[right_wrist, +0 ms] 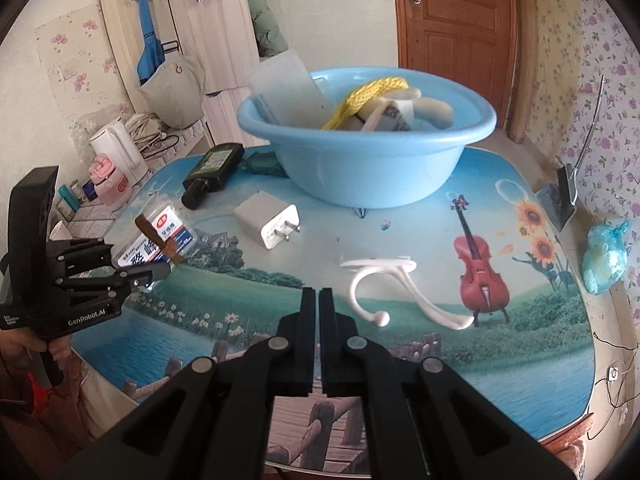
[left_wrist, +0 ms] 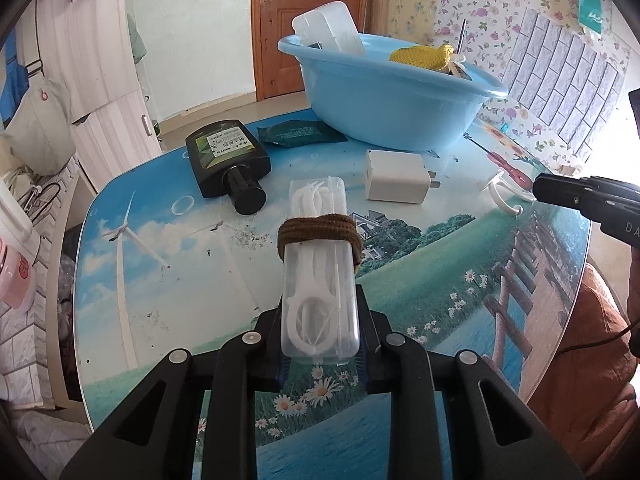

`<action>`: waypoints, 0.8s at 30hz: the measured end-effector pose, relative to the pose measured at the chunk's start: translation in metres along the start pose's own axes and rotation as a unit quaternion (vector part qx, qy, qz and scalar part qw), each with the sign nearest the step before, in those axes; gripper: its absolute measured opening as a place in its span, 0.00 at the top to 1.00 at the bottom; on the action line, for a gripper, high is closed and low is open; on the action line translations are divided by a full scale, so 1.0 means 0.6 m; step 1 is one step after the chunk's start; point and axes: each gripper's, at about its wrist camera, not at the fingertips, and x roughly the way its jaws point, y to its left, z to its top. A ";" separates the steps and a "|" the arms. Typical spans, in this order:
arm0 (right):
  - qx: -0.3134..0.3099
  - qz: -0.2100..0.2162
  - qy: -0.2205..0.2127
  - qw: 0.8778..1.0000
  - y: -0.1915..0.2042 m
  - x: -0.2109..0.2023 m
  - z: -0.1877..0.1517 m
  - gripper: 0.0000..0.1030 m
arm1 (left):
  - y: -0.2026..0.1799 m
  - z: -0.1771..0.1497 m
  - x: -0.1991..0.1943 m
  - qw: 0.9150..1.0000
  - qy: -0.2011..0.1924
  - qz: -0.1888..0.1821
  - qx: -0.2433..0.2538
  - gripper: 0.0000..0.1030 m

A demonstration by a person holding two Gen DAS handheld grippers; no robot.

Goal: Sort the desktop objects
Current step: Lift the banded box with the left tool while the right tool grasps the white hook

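Observation:
My left gripper [left_wrist: 320, 336] is shut on a clear floss-pick box [left_wrist: 318, 264] bound with a brown hair tie [left_wrist: 318, 236], held above the table; it also shows in the right wrist view [right_wrist: 160, 240]. My right gripper [right_wrist: 319, 300] is shut and empty, just above the table near a white plastic hook [right_wrist: 384, 292]. A blue basin [left_wrist: 384, 100] at the back holds a clear box, a yellow knit item and other things. A white charger [left_wrist: 396, 178], a black bottle [left_wrist: 228, 164] and a dark green packet [left_wrist: 296, 134] lie on the table.
The table [right_wrist: 520, 360] has a printed landscape top. A knotted blue bag [right_wrist: 604, 256] and a small stand [right_wrist: 560, 200] sit at its right edge. A kettle [right_wrist: 116, 152] and a pink jar stand on a shelf to the left.

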 end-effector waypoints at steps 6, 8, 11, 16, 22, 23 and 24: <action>0.022 -0.023 -0.008 0.999 -0.036 -0.003 0.001 0.50 | -0.001 0.000 0.003 1.000 -0.002 0.001 0.002 0.77; 0.008 -0.041 -0.002 0.999 -0.040 0.004 -0.003 0.44 | -0.002 0.001 0.003 1.000 -0.004 0.002 0.002 0.77; -0.008 -0.061 0.012 0.998 -0.050 0.022 -0.006 0.34 | -0.004 0.000 0.004 1.000 -0.007 0.005 0.005 0.77; -0.022 -0.058 0.025 0.998 -0.057 0.051 -0.005 0.28 | -0.007 -0.001 0.004 1.000 -0.011 0.008 0.008 0.77; -0.023 -0.056 0.038 0.997 -0.073 0.085 0.010 0.25 | -0.007 -0.001 0.005 1.000 -0.017 0.009 0.009 0.77; -0.019 -0.055 0.036 0.998 -0.076 0.087 0.011 0.25 | -0.007 -0.001 0.005 1.000 -0.017 0.009 0.009 0.77; -0.017 -0.053 0.038 0.998 -0.077 0.089 0.012 0.25 | -0.007 -0.001 0.005 1.000 -0.018 0.009 0.008 0.77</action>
